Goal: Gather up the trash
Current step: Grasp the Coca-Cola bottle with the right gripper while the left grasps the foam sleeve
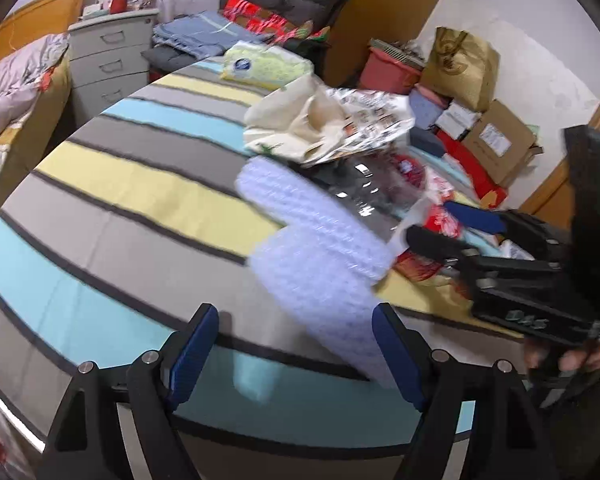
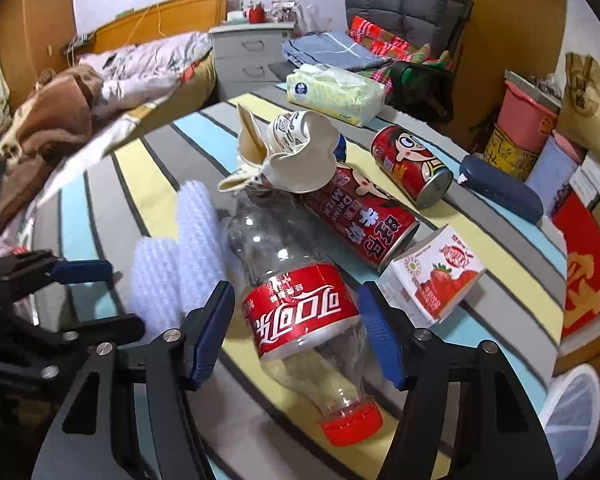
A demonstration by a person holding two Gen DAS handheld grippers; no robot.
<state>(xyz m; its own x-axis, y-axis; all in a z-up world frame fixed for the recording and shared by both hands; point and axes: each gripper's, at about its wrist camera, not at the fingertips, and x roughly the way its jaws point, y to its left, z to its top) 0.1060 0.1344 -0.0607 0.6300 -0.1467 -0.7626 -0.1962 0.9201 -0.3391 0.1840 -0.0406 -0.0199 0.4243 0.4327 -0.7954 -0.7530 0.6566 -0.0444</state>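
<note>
Striped bedspread (image 1: 140, 184), blurred bubble wrap (image 1: 320, 248)

Even indoor light, fisheye edges, left-view blur

Both claws (image 1: 296, 354) (image 2: 298, 334) agape, angled downward

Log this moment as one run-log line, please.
task: collect trash | right gripper: open, straddling plastic bottle, not gripping | left gripper: open, near bubble wrap | nothing held
</note>
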